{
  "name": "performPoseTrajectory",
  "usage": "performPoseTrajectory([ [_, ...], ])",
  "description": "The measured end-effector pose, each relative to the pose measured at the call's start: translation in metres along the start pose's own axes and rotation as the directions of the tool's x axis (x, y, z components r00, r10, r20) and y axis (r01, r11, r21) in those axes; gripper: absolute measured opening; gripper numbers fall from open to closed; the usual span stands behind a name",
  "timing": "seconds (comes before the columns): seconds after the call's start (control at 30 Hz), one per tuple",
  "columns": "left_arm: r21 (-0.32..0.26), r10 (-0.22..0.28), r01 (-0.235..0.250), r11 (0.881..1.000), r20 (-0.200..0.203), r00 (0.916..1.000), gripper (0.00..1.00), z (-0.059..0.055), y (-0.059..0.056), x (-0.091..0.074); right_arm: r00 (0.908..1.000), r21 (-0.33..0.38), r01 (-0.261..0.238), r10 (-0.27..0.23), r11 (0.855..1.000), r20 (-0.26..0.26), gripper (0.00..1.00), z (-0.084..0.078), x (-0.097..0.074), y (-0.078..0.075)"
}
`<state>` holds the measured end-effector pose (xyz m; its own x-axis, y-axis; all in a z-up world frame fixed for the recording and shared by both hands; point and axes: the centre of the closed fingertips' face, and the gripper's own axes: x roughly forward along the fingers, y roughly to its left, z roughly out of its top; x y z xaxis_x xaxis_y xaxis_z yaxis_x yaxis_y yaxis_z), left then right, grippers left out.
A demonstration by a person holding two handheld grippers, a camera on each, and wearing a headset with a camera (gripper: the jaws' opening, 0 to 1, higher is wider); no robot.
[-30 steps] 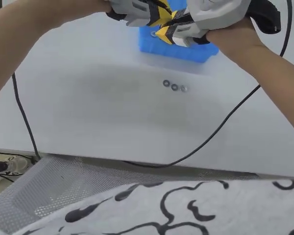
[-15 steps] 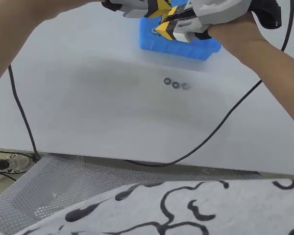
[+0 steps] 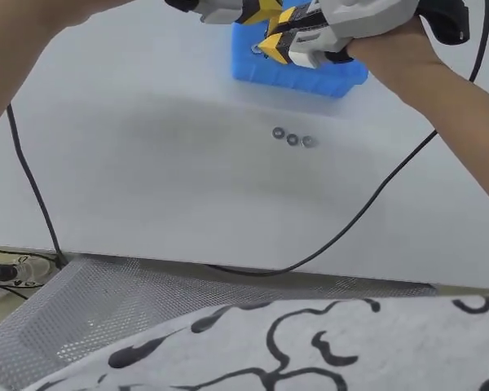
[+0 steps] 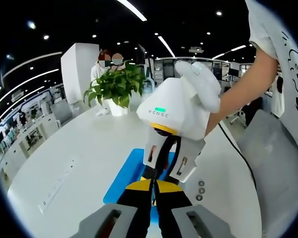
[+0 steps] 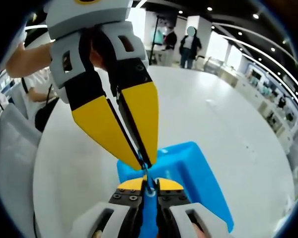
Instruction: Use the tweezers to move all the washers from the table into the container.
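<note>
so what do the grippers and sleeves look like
Left gripper and right gripper: white-grey shells, black mounts, yellow wedge jaws; the right's shell has a green light. Black cable trailing. White short-sleeved top, black squiggle print.

Black cable (image 3: 367, 208) loops across the white surface (image 3: 163, 187); mesh panel (image 3: 90, 309) at near edge; potted plant (image 4: 116, 87) far.
</note>
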<state>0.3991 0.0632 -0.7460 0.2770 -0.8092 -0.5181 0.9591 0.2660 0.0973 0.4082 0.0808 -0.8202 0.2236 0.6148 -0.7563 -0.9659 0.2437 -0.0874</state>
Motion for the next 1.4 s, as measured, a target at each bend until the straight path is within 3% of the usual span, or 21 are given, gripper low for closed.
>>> performPoseTrajectory([
  [0.13, 0.007, -0.004, 0.004, 1.0, 0.007, 1.0, 0.0, 0.007, 0.0, -0.004, 1.0, 0.001, -0.001, 0.001, 1.0, 0.0, 0.04, 0.0, 0.0, 0.0],
  [0.2, 0.031, -0.009, 0.01, 0.999, -0.008, 0.9999, 0.0, 0.005, 0.0, -0.004, 1.0, -0.004, 0.001, -0.001, 1.0, -0.002, 0.04, 0.0, 0.001, -0.001],
  [0.57, 0.042, 0.0, 0.002, 0.999, -0.055, 0.9985, 0.0, -0.003, -0.001, -0.004, 1.0, -0.006, 0.002, -0.002, 1.0, -0.004, 0.04, -0.003, 0.003, -0.004],
  [1.03, 0.024, -0.014, 0.015, 1.0, -0.049, 0.9987, 0.0, 0.0, -0.002, -0.002, 0.9998, -0.012, 0.019, -0.019, 1.0, -0.007, 0.05, -0.003, 0.001, -0.002],
  [1.4, 0.049, -0.004, 0.007, 0.999, -0.049, 0.9988, 0.0, 0.016, -0.01, -0.014, 0.9981, -0.04, 0.062, -0.061, 0.997, 0.009, 0.06, 0.007, -0.015, -0.002],
])
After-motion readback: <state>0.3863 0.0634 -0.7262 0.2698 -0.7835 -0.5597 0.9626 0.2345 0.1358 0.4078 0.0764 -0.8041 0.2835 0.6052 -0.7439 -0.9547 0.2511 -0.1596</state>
